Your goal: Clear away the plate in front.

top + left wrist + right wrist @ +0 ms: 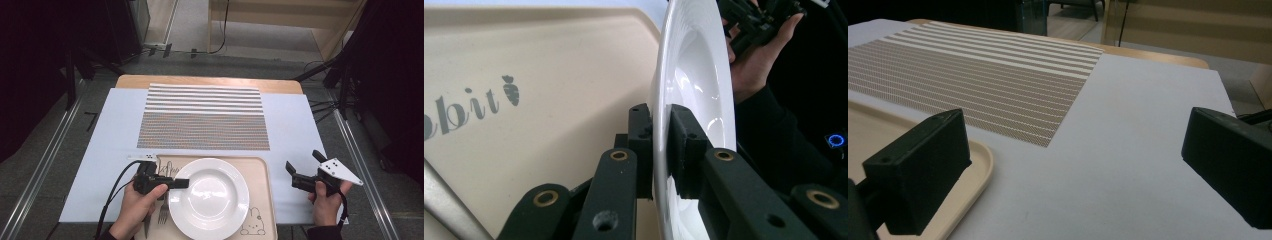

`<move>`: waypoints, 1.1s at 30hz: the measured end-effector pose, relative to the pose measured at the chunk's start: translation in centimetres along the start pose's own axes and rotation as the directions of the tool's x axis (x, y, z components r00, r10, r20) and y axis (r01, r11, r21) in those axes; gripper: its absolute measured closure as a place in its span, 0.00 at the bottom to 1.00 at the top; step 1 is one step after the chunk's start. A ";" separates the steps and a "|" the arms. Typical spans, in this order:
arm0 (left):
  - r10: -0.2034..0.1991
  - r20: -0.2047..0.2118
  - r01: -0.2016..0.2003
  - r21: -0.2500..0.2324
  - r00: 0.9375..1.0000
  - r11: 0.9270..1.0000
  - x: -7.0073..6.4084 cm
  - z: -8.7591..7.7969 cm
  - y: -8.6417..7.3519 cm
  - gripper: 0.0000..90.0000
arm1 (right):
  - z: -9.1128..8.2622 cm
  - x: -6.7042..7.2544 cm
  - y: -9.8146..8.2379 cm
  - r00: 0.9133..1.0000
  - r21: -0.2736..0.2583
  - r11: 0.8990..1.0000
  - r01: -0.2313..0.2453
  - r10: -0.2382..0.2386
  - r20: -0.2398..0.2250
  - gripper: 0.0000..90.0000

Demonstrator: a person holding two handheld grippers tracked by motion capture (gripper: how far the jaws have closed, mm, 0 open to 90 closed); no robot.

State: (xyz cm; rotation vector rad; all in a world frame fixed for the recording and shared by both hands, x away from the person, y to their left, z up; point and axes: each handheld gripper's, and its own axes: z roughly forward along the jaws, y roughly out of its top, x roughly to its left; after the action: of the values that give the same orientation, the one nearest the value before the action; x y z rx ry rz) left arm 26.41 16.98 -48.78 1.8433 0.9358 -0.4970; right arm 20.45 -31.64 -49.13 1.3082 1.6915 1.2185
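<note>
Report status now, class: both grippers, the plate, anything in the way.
Left gripper clamped on plate rim. Right gripper open, beside tray. Fork under plate's left edge.

My left hand (142, 200) and the plate (208, 194) cover most of the fork (162, 214) — only tines show. The tray (262, 200) runs off the frame's bottom edge, and its lettering (469, 107) is cut at the left.
</note>
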 end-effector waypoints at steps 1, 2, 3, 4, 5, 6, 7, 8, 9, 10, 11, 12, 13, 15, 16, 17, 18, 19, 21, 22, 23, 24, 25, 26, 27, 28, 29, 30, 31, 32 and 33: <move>0.000 -0.007 0.000 0.012 1.000 1.000 0.0 0.1 0.0 0.90 | 0.0 0.0 0.0 1.000 0.000 1.000 0.000 0.000 0.001 0.00; -0.001 -0.015 0.002 0.018 1.000 1.000 0.1 0.2 0.0 0.90 | 0.0 0.0 0.0 1.000 0.000 1.000 0.000 0.000 0.000 0.00; -0.001 -0.029 0.001 0.023 1.000 1.000 0.1 0.3 0.0 0.90 | 0.0 0.0 0.0 1.000 0.001 1.000 0.000 0.000 0.001 0.00; -0.015 -0.034 0.016 0.022 0.999 1.000 0.2 0.4 0.0 0.90 | 0.0 0.0 0.0 1.000 0.001 1.000 0.000 0.000 0.001 0.00; -0.025 -0.030 0.026 0.023 0.999 0.999 0.4 0.4 0.0 0.90 | 0.0 0.0 0.0 1.000 0.000 1.000 -0.001 0.001 0.000 0.00; -0.026 -0.035 0.027 0.024 0.999 0.999 0.5 0.5 0.0 0.90 | 0.0 0.0 0.0 1.000 0.000 1.000 -0.001 0.001 0.001 0.00; -0.028 -0.039 0.029 0.025 0.999 0.999 0.5 0.5 0.1 0.90 | 0.0 0.0 0.0 1.000 0.001 1.000 -0.002 0.002 0.001 0.00; -0.022 -0.042 0.024 0.036 0.999 0.999 0.4 0.5 0.2 0.90 | 0.0 0.0 0.0 1.000 0.001 1.000 -0.001 0.001 0.001 0.00; -0.018 -0.047 0.020 0.046 0.999 0.999 0.4 0.5 0.4 0.89 | 0.0 0.0 0.0 1.000 0.001 1.000 -0.002 0.002 0.001 0.00; -0.009 -0.054 0.012 0.058 0.999 0.998 0.3 0.6 0.5 0.89 | 0.0 0.0 0.0 1.000 0.002 1.000 -0.003 0.003 0.001 0.00; -0.005 -0.064 0.009 0.069 0.998 0.998 0.3 0.7 0.7 0.88 | 0.0 0.0 0.0 1.000 0.002 1.000 -0.003 0.003 0.001 0.00; -0.003 -0.073 0.009 0.080 0.997 0.997 0.4 0.7 0.8 0.87 | 0.0 0.0 0.0 1.000 0.002 1.000 0.000 0.000 -0.001 0.00; 0.001 -0.084 0.007 0.093 0.996 0.996 0.5 0.8 0.8 0.85 | 0.0 0.0 0.0 1.000 0.003 1.000 0.003 -0.003 0.000 0.00; 0.020 -0.126 -0.006 0.109 0.992 0.994 0.5 0.9 0.7 0.83 | 0.0 0.0 0.0 1.000 0.003 1.000 0.000 0.000 0.000 0.00; 0.033 -0.143 -0.017 0.115 0.989 0.993 0.5 1.0 0.6 0.82 | 0.0 0.0 0.0 1.000 0.004 1.000 0.001 -0.001 0.000 0.00; 0.047 -0.160 -0.028 0.120 0.986 0.992 0.5 1.0 0.6 0.81 | 0.0 0.0 0.0 1.000 0.003 1.000 0.001 -0.001 0.001 0.00; 0.062 -0.178 -0.040 0.126 0.982 0.991 0.3 1.1 0.6 0.79 | 0.0 0.0 0.0 1.000 0.003 1.000 0.001 -0.001 0.000 0.00; 0.088 -0.212 -0.058 0.140 0.973 0.988 0.2 1.2 0.6 0.77 | 0.0 0.0 0.0 1.000 0.003 1.000 0.001 -0.001 0.000 0.00; 0.129 -0.265 -0.089 0.159 0.956 0.983 -0.1 1.6 0.5 0.73 | 0.0 0.0 0.0 1.000 0.004 1.000 0.000 0.000 0.000 0.00; 0.148 -0.286 -0.102 0.168 0.947 0.980 -0.2 1.8 0.5 0.72 | 0.0 0.1 0.0 1.000 0.005 1.000 0.001 -0.001 0.001 0.00; 0.151 -0.294 -0.104 0.168 0.944 0.980 -0.2 1.9 0.5 0.71 | 0.0 0.1 0.0 1.000 0.005 1.000 0.001 -0.001 0.000 0.00; 0.166 -0.321 -0.111 0.180 0.933 0.977 -0.3 2.0 0.5 0.69 | 0.0 0.0 0.0 1.000 0.004 1.000 0.001 -0.001 0.000 0.00; 0.195 -0.357 -0.135 0.185 0.914 0.973 -0.4 2.0 0.4 0.66 | 0.0 0.0 0.0 1.000 0.002 1.000 0.003 -0.003 0.000 0.00; 0.195 -0.361 -0.138 0.178 0.912 0.974 -0.5 2.0 0.5 0.66 | 0.0 0.0 0.0 1.000 0.001 1.000 0.000 0.000 0.001 0.00; 0.195 -0.364 -0.139 0.174 0.911 0.975 -0.6 1.9 0.5 0.65 | 0.0 0.0 0.0 1.000 0.002 1.000 -0.002 0.002 0.001 0.00; 0.207 -0.368 -0.149 0.179 0.906 0.972 -0.7 1.9 0.6 0.64 | 0.0 -0.1 0.0 1.000 0.003 1.000 -0.002 0.002 0.001 0.00; 0.214 -0.377 -0.156 0.179 0.901 0.971 -0.8 1.8 0.7 0.61 | 0.0 -0.1 0.0 1.000 0.003 1.000 -0.003 0.003 0.002 0.00; 0.220 -0.382 -0.161 0.181 0.897 0.970 -0.8 1.8 0.8 0.59 | 0.0 -0.1 0.0 1.000 0.002 1.000 -0.004 0.004 0.002 0.00; 0.220 -0.380 -0.163 0.179 0.899 0.970 -0.8 1.8 0.8 0.58 | 0.0 0.0 0.0 1.000 0.002 1.000 -0.003 0.003 0.002 0.00; 0.218 -0.381 -0.163 0.172 0.898 0.972 -0.8 1.7 0.8 0.56 | 0.0 0.0 0.0 1.000 0.001 1.000 -0.002 0.002 0.003 0.00; 0.224 -0.383 -0.172 0.167 0.896 0.971 -0.8 1.7 0.7 0.54 | 0.0 0.0 0.0 1.000 0.001 1.000 0.002 -0.002 0.003 0.00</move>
State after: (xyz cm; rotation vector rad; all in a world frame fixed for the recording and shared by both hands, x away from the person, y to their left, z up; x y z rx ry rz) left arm 26.57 15.01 -48.55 2.1805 0.9827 -0.0495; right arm 20.46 -31.65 -49.14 1.3079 1.6909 1.2139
